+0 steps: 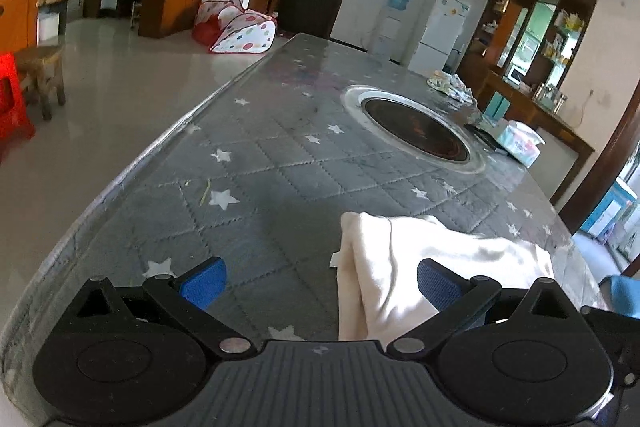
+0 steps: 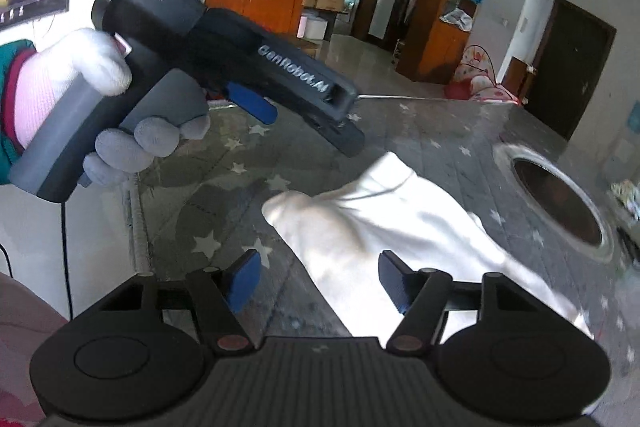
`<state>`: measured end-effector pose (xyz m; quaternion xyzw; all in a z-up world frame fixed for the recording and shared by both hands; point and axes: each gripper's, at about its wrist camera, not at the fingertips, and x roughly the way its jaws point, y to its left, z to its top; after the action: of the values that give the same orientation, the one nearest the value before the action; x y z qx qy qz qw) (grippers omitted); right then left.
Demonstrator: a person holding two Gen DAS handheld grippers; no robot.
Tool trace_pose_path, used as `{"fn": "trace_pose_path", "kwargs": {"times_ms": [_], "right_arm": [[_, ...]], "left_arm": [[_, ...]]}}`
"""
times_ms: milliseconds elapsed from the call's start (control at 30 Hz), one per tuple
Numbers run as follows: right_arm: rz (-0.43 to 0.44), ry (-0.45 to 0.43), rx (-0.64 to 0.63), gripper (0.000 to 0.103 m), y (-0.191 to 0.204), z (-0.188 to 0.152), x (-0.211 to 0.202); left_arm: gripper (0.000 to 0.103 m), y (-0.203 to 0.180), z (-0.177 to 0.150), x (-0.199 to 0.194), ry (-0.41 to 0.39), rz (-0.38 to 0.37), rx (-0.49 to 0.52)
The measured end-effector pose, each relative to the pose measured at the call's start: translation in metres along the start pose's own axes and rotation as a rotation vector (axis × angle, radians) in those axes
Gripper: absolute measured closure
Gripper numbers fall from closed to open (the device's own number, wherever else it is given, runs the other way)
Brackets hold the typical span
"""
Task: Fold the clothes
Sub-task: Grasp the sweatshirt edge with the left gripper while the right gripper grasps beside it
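A white garment [image 1: 404,267] lies bunched on the grey star-patterned table [image 1: 260,163]. My left gripper [image 1: 320,285] is open just above the table, with the cloth's left edge between its blue fingers [image 1: 204,283], not pinched. In the right wrist view the same white garment [image 2: 376,227] spreads from the middle toward the right. My right gripper [image 2: 320,281] is open over its near edge and holds nothing. The left gripper [image 2: 256,103] appears there too, held by a gloved hand above the table at upper left.
A round black burner with a metal rim [image 1: 416,129] is set into the table beyond the garment. A tissue pack [image 1: 520,143] and crumpled cloth [image 1: 452,87] lie at the far right edge. A red stool [image 1: 12,99] and wooden stool [image 1: 42,75] stand on the floor left.
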<state>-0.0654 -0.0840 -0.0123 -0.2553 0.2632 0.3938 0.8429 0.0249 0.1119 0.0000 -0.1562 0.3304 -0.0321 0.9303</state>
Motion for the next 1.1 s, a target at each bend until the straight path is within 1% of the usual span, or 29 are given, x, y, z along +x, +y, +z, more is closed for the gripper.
{"fn": "trace_pose_path", "kwargs": {"times_ms": [100, 167, 267, 333, 367, 400, 433, 467, 500, 533, 700, 800, 1000, 1033, 1067, 1100], "right_arm": [[-0.008, 0.009, -0.052, 0.042, 0.007, 0.006, 0.010], [-0.016, 0.012, -0.092, 0.043, 0.012, 0.010, 0.018], [-0.039, 0.015, -0.153, 0.047, 0.020, 0.014, 0.030], [-0.061, 0.017, -0.188, 0.054, 0.024, 0.015, 0.038], [-0.066, 0.019, -0.193, 0.056, 0.024, 0.016, 0.040], [-0.070, 0.020, -0.193, 0.061, 0.024, 0.016, 0.041], [-0.071, 0.017, -0.182, 0.067, 0.022, 0.016, 0.042], [-0.070, 0.012, -0.169, 0.072, 0.019, 0.017, 0.041], [-0.066, 0.005, -0.147, 0.081, 0.015, 0.017, 0.039], [-0.056, -0.003, -0.119, 0.086, 0.011, 0.018, 0.037], [0.000, -0.041, 0.030, 0.091, -0.014, 0.021, 0.023], [0.032, -0.063, 0.105, 0.092, -0.028, 0.022, 0.013], [0.071, -0.101, 0.192, 0.093, -0.044, 0.019, -0.003], [0.076, -0.104, 0.194, 0.093, -0.044, 0.018, -0.004], [0.082, -0.106, 0.194, 0.093, -0.045, 0.017, -0.004], [0.087, -0.108, 0.193, 0.093, -0.045, 0.016, -0.004]], "left_arm": [[0.000, 0.004, 0.001, 0.001, 0.012, -0.030, -0.032], [0.000, 0.007, 0.002, 0.002, 0.026, -0.057, -0.068], [0.000, 0.014, 0.003, 0.004, 0.047, -0.103, -0.130], [0.000, 0.018, 0.003, 0.006, 0.063, -0.136, -0.170], [0.000, 0.020, 0.003, 0.007, 0.070, -0.147, -0.188], [0.000, 0.021, 0.003, 0.008, 0.076, -0.156, -0.205], [0.000, 0.023, 0.002, 0.009, 0.083, -0.165, -0.221], [0.000, 0.024, 0.002, 0.009, 0.088, -0.171, -0.238], [0.000, 0.026, 0.001, 0.010, 0.093, -0.182, -0.262], [0.000, 0.027, 0.001, 0.011, 0.099, -0.192, -0.286], [0.001, 0.028, 0.001, 0.017, 0.131, -0.260, -0.385], [0.002, 0.027, -0.002, 0.023, 0.160, -0.295, -0.443], [0.013, 0.025, -0.012, 0.043, 0.232, -0.378, -0.571], [0.018, 0.024, -0.014, 0.047, 0.245, -0.390, -0.588], [0.024, 0.023, -0.016, 0.050, 0.258, -0.403, -0.604], [0.028, 0.022, -0.018, 0.054, 0.268, -0.411, -0.612]]}}
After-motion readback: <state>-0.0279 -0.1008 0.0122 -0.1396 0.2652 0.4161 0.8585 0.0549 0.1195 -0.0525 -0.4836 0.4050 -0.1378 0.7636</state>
